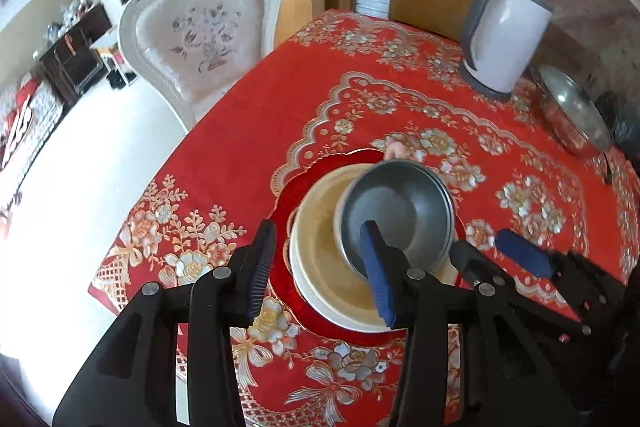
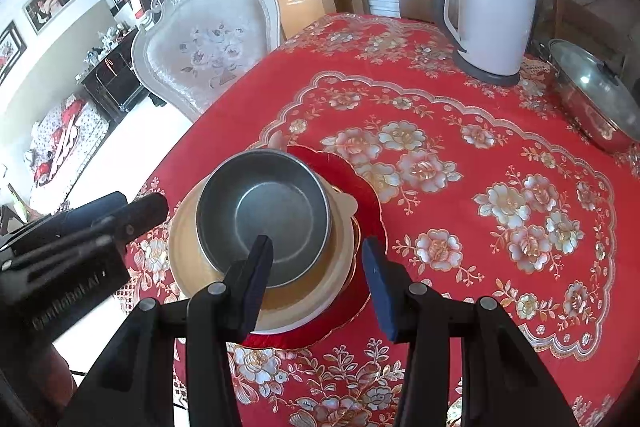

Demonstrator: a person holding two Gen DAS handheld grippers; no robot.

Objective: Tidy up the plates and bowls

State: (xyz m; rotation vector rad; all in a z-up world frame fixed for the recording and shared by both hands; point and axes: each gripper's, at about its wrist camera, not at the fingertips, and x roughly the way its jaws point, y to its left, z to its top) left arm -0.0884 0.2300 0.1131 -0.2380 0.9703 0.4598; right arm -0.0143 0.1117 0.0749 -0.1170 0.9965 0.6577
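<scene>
A grey metal bowl (image 1: 396,215) (image 2: 264,211) sits off-centre in a beige dish (image 1: 320,259) (image 2: 188,251), which rests on a red scalloped plate (image 1: 296,183) (image 2: 352,179). My left gripper (image 1: 320,225) is open over the stack. One pad is left of the beige dish and the other overlaps the grey bowl's near rim. My right gripper (image 2: 317,241) is open too. Its left pad shows over the bowl's inside, its right pad beyond the beige dish's edge. No pad presses on anything. Each gripper shows in the other's view, the left (image 2: 144,203) and the right (image 1: 482,243).
The table wears a red floral cloth (image 2: 440,107). A white and grey kettle (image 1: 504,39) (image 2: 488,7) stands at the back. A steel pot with a glass lid (image 1: 576,115) (image 2: 596,95) sits at the right. A white ornate chair (image 1: 200,31) stands beyond the left table edge.
</scene>
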